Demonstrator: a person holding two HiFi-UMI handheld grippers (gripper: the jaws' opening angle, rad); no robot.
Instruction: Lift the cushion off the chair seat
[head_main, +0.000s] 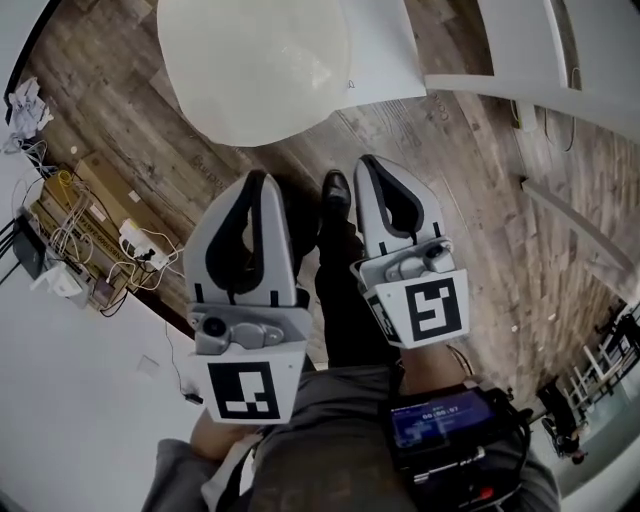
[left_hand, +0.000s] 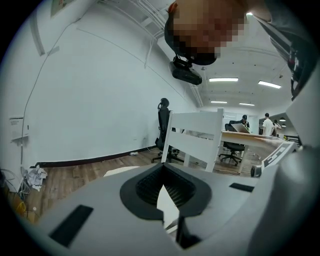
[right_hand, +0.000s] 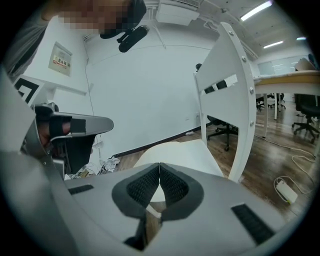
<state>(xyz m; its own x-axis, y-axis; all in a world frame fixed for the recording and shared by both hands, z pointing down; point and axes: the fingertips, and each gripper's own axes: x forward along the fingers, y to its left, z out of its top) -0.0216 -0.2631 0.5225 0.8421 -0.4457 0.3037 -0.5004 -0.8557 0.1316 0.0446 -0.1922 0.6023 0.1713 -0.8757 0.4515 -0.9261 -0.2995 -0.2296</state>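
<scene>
A round cream cushion (head_main: 255, 70) lies on the seat of a white chair (head_main: 385, 50), ahead of both grippers. My left gripper (head_main: 260, 180) and right gripper (head_main: 368, 162) hang side by side short of the chair and point toward it. Both are shut with nothing between the jaws. In the left gripper view its shut gripper (left_hand: 162, 167) points at the chair's slatted back (left_hand: 197, 132), and the cushion's edge (left_hand: 120, 171) shows low at left. From the right gripper (right_hand: 159, 166) I see the cushion (right_hand: 175, 155) straight ahead and the chair back (right_hand: 227, 95) at right.
Cables and power strips (head_main: 90, 240) and crumpled paper (head_main: 25, 105) lie along the wall at left. The person's shoe (head_main: 336, 190) stands between the grippers. Desks and office chairs (left_hand: 235, 145) stand behind the white chair. A power strip (right_hand: 286, 190) lies on the wooden floor at right.
</scene>
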